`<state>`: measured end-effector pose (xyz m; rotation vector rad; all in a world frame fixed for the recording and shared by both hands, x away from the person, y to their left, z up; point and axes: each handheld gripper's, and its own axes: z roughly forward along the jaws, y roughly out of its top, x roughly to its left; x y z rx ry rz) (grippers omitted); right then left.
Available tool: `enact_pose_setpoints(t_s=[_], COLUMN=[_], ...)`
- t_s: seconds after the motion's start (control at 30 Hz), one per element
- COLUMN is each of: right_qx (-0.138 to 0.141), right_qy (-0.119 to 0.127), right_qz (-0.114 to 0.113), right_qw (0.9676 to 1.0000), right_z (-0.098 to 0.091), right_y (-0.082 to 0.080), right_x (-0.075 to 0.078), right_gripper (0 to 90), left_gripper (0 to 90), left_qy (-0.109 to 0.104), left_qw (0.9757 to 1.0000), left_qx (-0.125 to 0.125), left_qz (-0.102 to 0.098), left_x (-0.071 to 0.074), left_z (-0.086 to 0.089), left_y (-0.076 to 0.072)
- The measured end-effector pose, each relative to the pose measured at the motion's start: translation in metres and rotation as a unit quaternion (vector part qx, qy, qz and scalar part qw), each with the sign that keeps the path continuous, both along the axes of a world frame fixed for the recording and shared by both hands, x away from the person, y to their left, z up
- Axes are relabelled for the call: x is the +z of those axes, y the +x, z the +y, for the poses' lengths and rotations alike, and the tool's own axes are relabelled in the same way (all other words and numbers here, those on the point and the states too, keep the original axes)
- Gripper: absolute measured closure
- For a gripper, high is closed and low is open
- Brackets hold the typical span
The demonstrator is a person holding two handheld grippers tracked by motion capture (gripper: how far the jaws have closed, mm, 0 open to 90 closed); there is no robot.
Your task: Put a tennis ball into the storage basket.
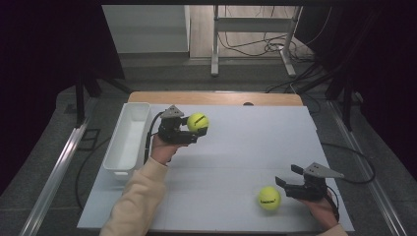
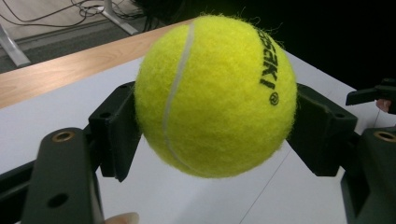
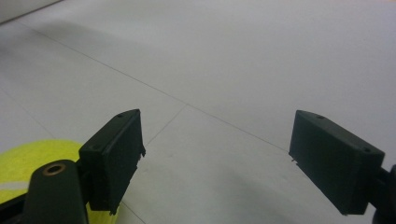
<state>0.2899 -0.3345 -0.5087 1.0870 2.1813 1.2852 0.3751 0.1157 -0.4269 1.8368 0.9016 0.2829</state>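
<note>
Left gripper [image 1: 194, 129]: jaws pinched on a yellow tennis ball [image 1: 197, 122], one pad on each flank at about the ball's widest line; in the left gripper view the same ball [image 2: 215, 95] sits squarely between the pads with white table surface showing beneath it, so it is judged to be carried clear of the table [image 1: 236, 147]; a grip across the widest part is presumably chosen so that the round, felted surface cannot squirt out forwards or back.

White bin [image 1: 129, 138]: stands at the table's left edge, just beside this gripper on the side away from the ball; nothing is seen inside it; its nearness suggests that it is the intended drop point, though the ball is not yet over its rim.

Right gripper [image 1: 291, 181]: jaws spread with nothing between them; the right gripper view shows bare table between the two pads; a second tennis ball [image 1: 269, 197] lies on the table just beside the gripper's tip, outside the jaws and not touching either pad as far as can be told; in the right gripper view it [image 3: 28, 163] appears behind the left-hand jaw; the wide spread is judged a readiness to take a ball of this width.
</note>
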Motion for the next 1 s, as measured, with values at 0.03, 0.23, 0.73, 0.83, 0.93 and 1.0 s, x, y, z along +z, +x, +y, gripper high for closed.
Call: enact_pose_setpoints(t_s=[0.03,0.23,0.73,0.83,0.93,1.0], right_qx=[0.000,-0.001,0.001,0.001,0.001,0.000], right_qy=[0.000,-0.002,-0.002,-0.002,-0.002,-0.003], right_qz=[0.000,-0.001,-0.001,-0.001,-0.001,-0.001], right_qw=[1.0000,1.0000,1.0000,1.0000,1.0000,1.0000], right_z=[0.000,0.000,0.000,0.000,0.000,0.000], right_y=[0.000,0.000,0.000,0.000,0.000,0.000], right_x=[0.000,0.000,0.000,0.000,0.000,0.000], right_gripper=[17.9,17.9,17.9,17.9,17.9,17.9], left_gripper=[26.0,26.0,26.0,26.0,26.0,25.9], left_qy=[0.000,0.003,-0.005,-0.003,-0.002,-0.005], left_qw=[1.0000,1.0000,0.9995,0.9993,0.9992,0.9990], left_qx=[0.001,0.005,0.030,0.038,0.041,0.045], left_qz=[0.001,0.004,0.001,-0.001,-0.002,-0.001], left_x=[0.000,-0.001,0.004,0.005,0.006,0.007], left_z=[0.001,0.003,0.022,0.027,0.030,0.033], left_y=[0.000,0.002,0.003,0.003,0.004,0.004])
